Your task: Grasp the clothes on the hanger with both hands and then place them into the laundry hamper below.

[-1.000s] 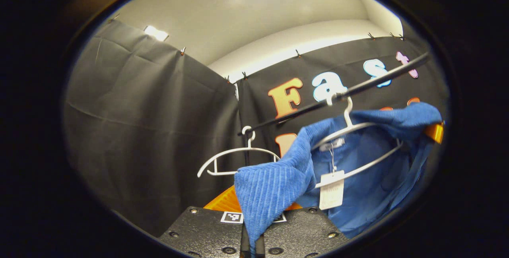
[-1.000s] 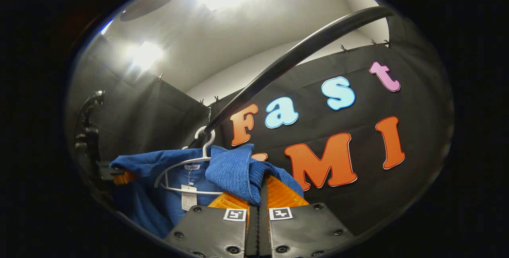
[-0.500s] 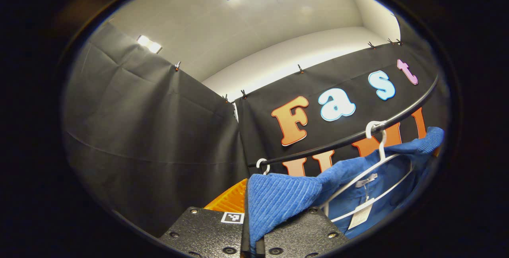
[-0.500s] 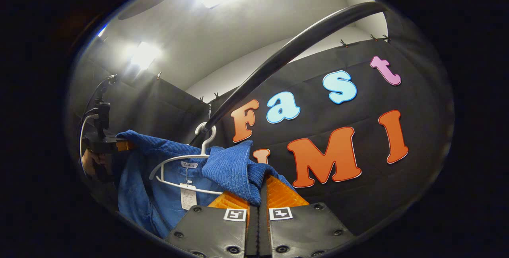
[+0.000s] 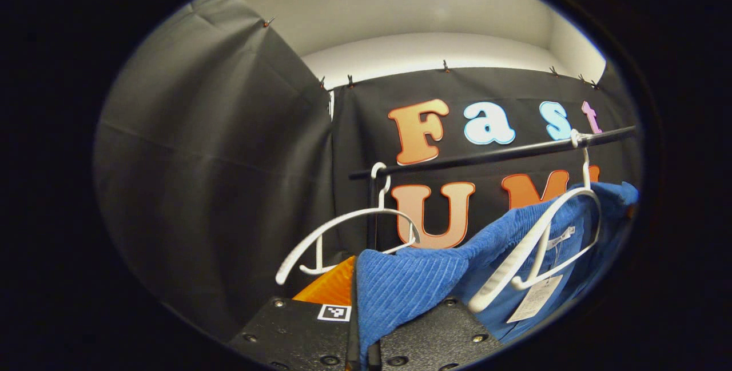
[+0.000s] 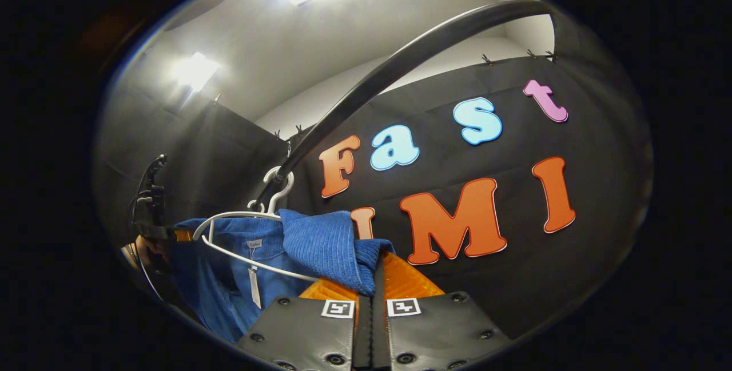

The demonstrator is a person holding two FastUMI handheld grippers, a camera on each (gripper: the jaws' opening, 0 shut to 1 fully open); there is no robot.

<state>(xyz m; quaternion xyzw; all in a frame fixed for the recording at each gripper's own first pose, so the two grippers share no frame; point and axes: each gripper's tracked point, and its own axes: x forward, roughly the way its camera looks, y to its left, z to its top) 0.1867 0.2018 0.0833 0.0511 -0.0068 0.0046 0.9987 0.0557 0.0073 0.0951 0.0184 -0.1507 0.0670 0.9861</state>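
In the left gripper view an empty white hanger [image 5: 349,228] hangs at the left end of the black rail [image 5: 492,155]; the left gripper [image 5: 361,325] is clenched on a fold of the blue garment [image 5: 409,282], which stretches right to a second white hanger [image 5: 543,239], off its near arm, a paper tag [image 5: 534,299] dangling below; in the right gripper view the right gripper [image 6: 370,279] pinches the garment's other shoulder, the left gripper far left.
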